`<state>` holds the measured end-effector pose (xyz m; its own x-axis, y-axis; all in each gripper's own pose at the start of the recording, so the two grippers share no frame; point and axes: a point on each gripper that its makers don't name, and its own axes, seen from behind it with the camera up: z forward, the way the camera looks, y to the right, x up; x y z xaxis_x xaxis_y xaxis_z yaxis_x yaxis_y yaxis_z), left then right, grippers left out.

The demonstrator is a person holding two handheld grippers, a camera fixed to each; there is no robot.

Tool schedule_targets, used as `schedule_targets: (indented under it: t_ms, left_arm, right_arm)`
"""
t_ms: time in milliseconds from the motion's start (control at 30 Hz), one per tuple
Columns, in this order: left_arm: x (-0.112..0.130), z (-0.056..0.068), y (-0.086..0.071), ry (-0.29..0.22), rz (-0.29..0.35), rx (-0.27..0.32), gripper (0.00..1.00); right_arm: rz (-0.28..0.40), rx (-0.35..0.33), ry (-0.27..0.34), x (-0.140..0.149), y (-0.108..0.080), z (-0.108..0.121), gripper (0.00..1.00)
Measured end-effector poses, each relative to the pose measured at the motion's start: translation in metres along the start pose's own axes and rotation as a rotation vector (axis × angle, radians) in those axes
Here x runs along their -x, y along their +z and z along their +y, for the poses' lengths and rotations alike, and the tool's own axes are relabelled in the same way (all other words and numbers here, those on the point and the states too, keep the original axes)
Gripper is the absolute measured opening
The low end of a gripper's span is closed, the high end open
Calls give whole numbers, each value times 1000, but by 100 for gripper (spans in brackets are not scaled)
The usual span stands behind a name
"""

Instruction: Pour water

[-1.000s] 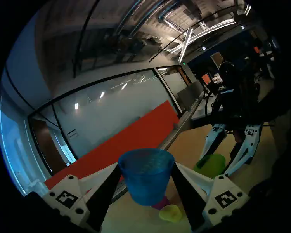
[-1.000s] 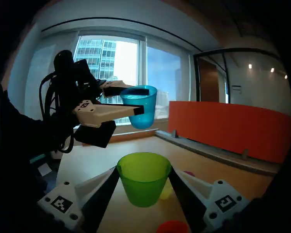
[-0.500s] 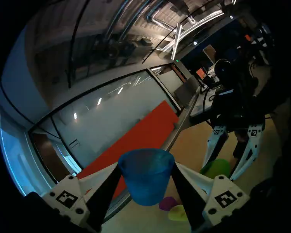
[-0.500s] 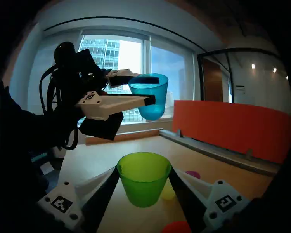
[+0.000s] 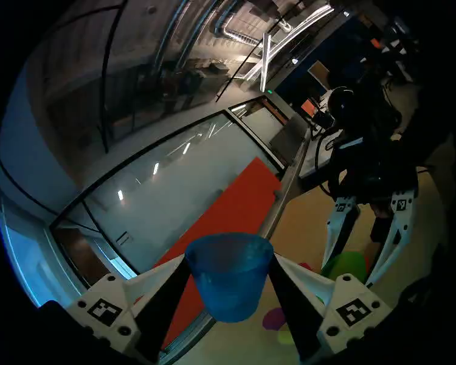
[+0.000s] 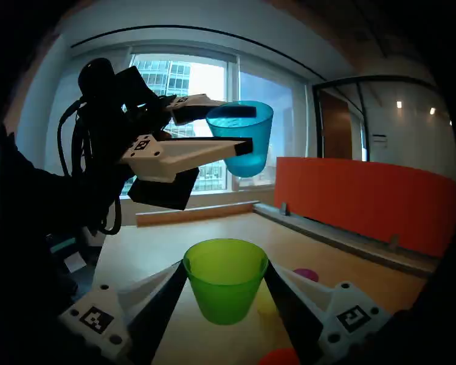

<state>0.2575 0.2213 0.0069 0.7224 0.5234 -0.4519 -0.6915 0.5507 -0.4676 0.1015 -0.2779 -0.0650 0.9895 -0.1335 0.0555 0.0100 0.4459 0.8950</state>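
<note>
1. Now the left hand-held gripper is closed on a blue cup, with both fingers pressing its sides.
2. Likewise the right hand-held gripper clamps a green cup, low over the desk.
3. Seen from the right gripper view, the blue cup hangs above and a little beyond the green cup, close to upright; whether it holds water I cannot tell.
4. Judging by this, the step is lining up for the pour. Next, the blue rim needs bringing over the green cup's mouth, then slow tilting.

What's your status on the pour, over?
Left tool shut on blue cup, held high. Right tool shut on green cup, low over table. Blue cup roughly upright, not yet tipped. Nothing between the cups.
</note>
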Motion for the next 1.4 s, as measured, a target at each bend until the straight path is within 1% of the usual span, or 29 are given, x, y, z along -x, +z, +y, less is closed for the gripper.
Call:
schedule_targets:
  t_ms: [367,667,1167,1400]
  left_arm:
    - [-5,-4,-4,68,10,-19,86]
    - [-7,-6,-1,123,16,-31,86]
    - [-7,-2,3,220,15,-27,86]
    - [-9,-4,5,247,16,-30,86]
  right_arm:
    - [0,-5,-5,-2,0,-1,92]
    - [1,-10,-8,-5,1,-2,92]
    - [3,-10,-12,-7,2,-1,92]
    - [6,-9,-15,-8,2,0,92]
